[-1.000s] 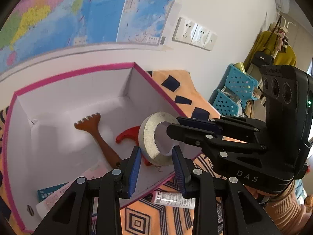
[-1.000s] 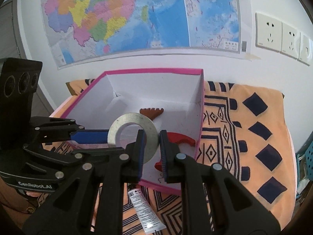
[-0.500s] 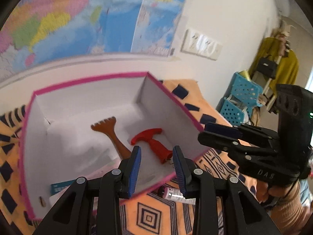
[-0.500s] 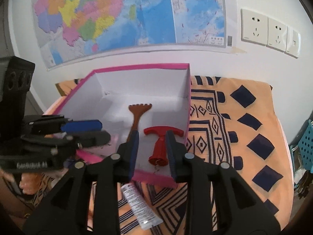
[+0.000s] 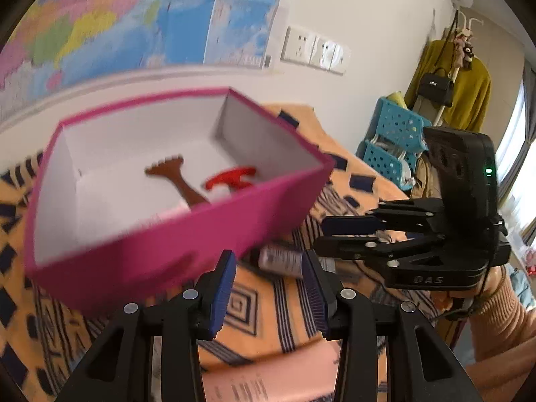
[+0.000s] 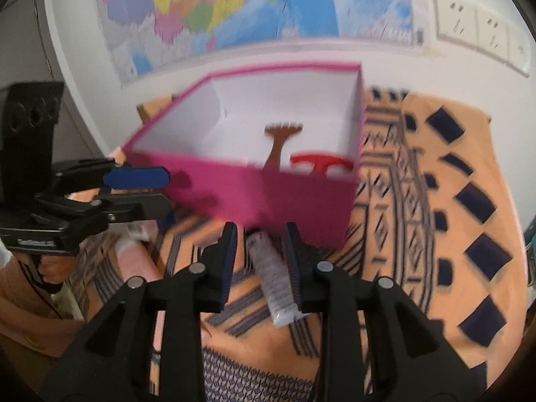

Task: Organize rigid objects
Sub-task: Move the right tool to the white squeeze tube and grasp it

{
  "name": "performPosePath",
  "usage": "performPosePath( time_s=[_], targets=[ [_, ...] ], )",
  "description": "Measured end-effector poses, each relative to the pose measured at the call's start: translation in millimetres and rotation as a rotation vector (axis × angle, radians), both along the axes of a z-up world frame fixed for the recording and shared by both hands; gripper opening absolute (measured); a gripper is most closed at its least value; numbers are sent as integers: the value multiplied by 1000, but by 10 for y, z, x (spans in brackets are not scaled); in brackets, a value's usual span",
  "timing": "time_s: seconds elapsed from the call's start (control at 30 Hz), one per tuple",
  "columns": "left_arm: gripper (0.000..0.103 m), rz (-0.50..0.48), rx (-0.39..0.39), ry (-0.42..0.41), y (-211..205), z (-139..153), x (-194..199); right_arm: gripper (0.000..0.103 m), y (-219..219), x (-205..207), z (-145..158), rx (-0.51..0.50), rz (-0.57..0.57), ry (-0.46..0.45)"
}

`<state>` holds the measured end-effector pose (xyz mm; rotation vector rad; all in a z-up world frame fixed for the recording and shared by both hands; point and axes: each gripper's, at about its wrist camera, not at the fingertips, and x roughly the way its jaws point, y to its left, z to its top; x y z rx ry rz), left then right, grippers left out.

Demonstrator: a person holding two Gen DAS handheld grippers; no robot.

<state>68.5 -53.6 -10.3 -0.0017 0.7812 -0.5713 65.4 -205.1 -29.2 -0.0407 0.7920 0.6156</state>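
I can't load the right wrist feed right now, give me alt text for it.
The right gripper hangs open over a white tube lying on the patterned orange cloth, just in front of a pink box. A brown rake and red handle lie inside; the left gripper is at left.

Two close wrist fisheyes angled down from the near side, sharing the pink box [image 5: 174, 244], each seeing the other.

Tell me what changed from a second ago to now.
The grey tape ring both grippers held over the pink box is gone from view; where it went is unclear. Both have pulled back and dropped in front of the box. The right gripper, jaws opened, now straddles the white tube without pinching it; the left gripper has just been opening, empty. The brown rake and red tool stayed inside.
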Motion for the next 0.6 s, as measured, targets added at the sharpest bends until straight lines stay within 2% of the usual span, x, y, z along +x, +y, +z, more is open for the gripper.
performPosePath(
  time_s=[0.03, 0.1, 0.17, 0.4, 0.6],
  targets=[
    [42, -2, -3, 13, 2, -37, -19, 31, 32, 11, -74, -13, 14, 19],
    [42, -2, -3, 30, -1, -102, -68, 44, 54, 43, -175, -30, 21, 52],
    [42, -6, -4, 44, -10, -157, -108, 47, 46, 76, -247, -41, 9, 76],
    [42, -5, -16, 94, -22, -306, -118, 47, 11, 127, -416, -55, 13, 135],
    [42, -9, -13, 119, -52, -374, -162, 47, 71, 82, -548, -83, 28, 152]
  ],
)
